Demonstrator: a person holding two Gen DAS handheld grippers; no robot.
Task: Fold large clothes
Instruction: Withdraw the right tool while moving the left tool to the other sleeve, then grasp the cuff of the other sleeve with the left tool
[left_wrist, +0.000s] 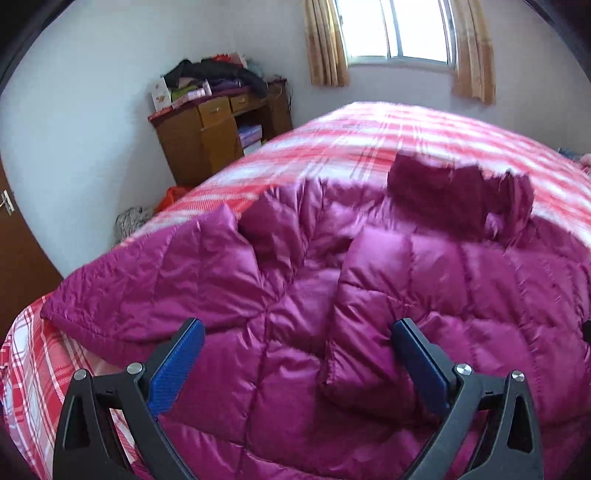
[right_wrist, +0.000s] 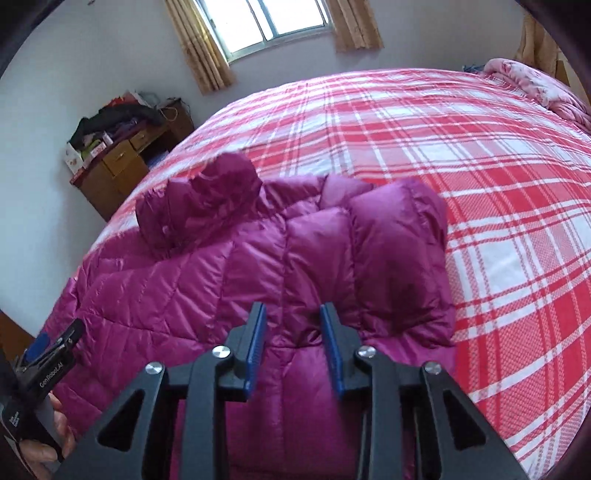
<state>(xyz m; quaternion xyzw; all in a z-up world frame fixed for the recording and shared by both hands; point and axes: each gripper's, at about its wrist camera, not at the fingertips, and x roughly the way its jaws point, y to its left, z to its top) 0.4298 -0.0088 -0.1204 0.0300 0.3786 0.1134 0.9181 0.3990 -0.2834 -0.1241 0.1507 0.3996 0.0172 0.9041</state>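
A bed (right_wrist: 480, 184) with a red and white plaid cover fills most of both views, curving from the lower left to the upper right of each frame. Across its near side lies a magenta quilted down jacket (right_wrist: 258, 266), spread flat and taking up the middle and lower part of each picture; its collar (right_wrist: 199, 199) stands bunched toward the upper left of the right wrist view, and a sleeve (left_wrist: 376, 314) lies folded over the body in the centre of the left wrist view. A window (left_wrist: 399, 29) with tan curtains sits at the top of the frame, and a wooden desk (left_wrist: 218, 136) piled with clothes and boxes stands at the left against the white wall. A pink floral blanket (right_wrist: 532, 85) is heaped at the upper right.

The left gripper (left_wrist: 299, 332) hangs over the jacket at the bottom of its frame, jaws wide apart, the folded sleeve's end between them but not pinched. The right gripper (right_wrist: 293, 314) points down at the jacket, jaws a narrow way apart with fabric showing between them, clamped on nothing.
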